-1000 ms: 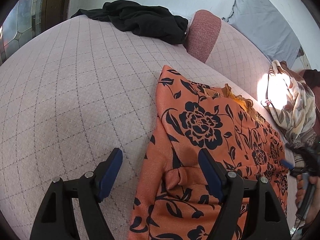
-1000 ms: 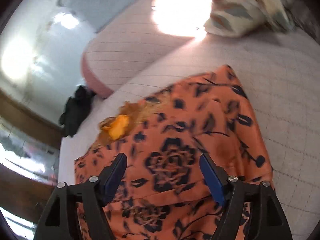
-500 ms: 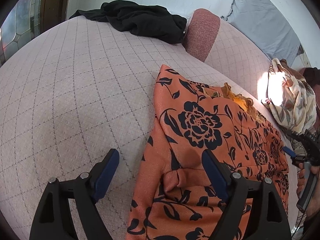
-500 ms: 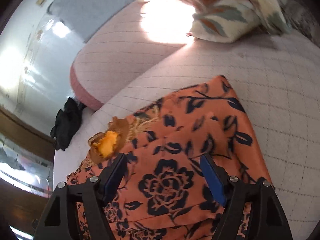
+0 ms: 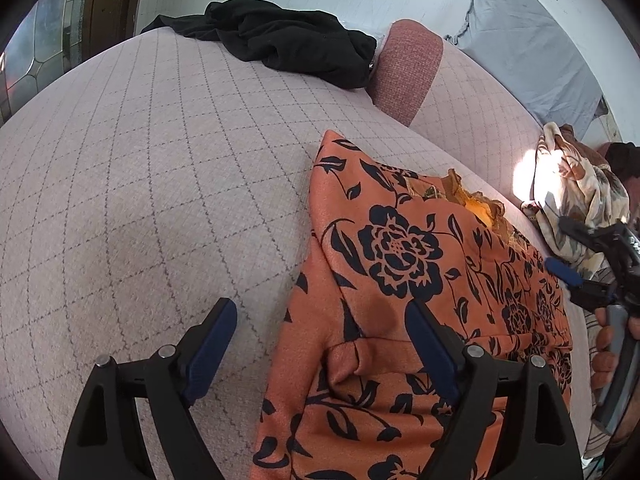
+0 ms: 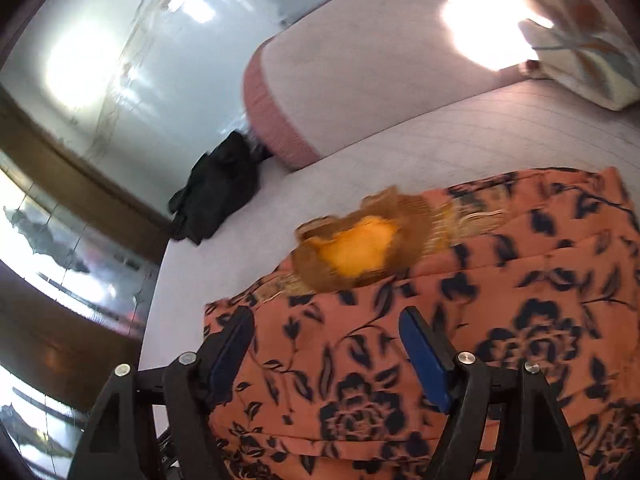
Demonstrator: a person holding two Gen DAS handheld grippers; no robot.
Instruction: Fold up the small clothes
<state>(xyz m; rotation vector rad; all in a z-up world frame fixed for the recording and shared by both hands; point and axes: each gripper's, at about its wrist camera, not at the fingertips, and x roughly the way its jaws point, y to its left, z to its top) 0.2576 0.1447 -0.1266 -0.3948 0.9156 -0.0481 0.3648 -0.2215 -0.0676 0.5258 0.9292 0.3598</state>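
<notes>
Lying flat mid-bed [image 5: 160,160]: orange dress [image 5: 400,248]. Left gripper [image 5: 320,344] jaws just opened wider, straddling dress edge, nothing clamped. Right gripper [image 6: 326,344] released above dress. Black garment [image 5: 288,40] at far edge.

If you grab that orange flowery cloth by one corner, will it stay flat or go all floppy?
Probably floppy: the orange floral garment already lies in soft folds and has a bunched pleat near its edge. It likely feels light, since its layers lie thin and flat on the quilted surface. It should drape and unfold rather than hold its shape.
</notes>
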